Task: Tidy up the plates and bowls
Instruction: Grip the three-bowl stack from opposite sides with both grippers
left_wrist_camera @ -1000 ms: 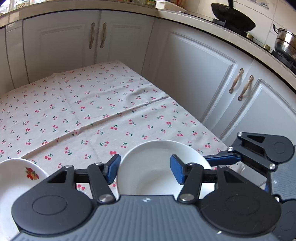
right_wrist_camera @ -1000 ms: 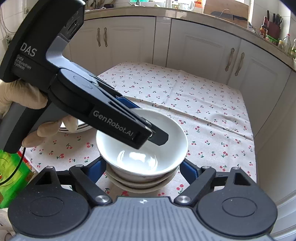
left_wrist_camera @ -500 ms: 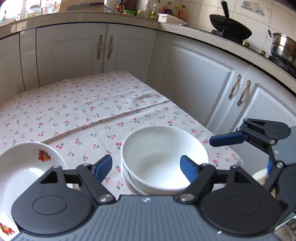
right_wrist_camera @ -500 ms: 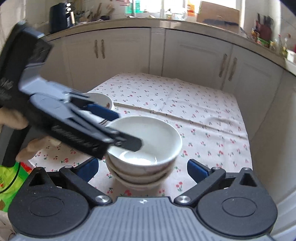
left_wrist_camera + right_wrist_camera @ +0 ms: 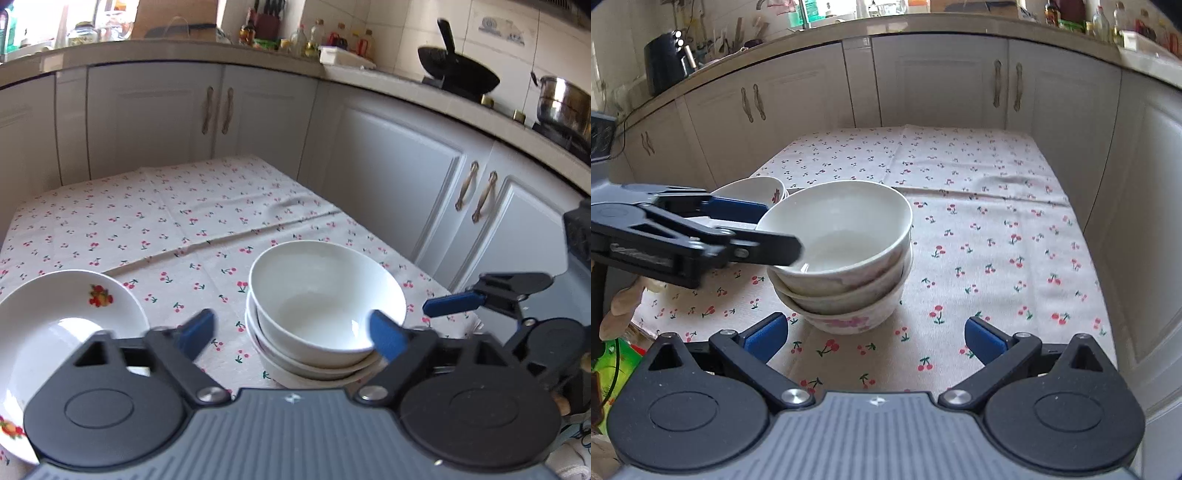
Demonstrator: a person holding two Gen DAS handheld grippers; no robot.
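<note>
Three white bowls point(image 5: 325, 306) stand stacked on the cherry-print tablecloth point(image 5: 147, 221); the bottom one has pink flowers point(image 5: 846, 323). My left gripper point(image 5: 291, 334) is low and just in front of the stack, its jaws opening. In the right wrist view the left gripper point(image 5: 781, 232) straddles the top bowl's near-left rim, its pads off it. My right gripper point(image 5: 875, 334) stands open just short of the stack point(image 5: 846, 254), with nothing between its fingers. A blue finger point(image 5: 454, 303) of it shows at the right. White plates with a fruit print point(image 5: 55, 332) lie left of the bowls.
White cabinets point(image 5: 388, 166) close in on the table's far and right sides, and the cloth's right edge point(image 5: 1086, 236) drops off near them. A wok point(image 5: 458, 74) and a steel pot point(image 5: 565, 103) sit on the counter. A gloved hand point(image 5: 620, 302) and a green bag point(image 5: 613, 362) are at lower left.
The left gripper's jaws have spread wide off the top bowl's rim and it has backed away. The right gripper has opened fully and pulled back from the stack.
</note>
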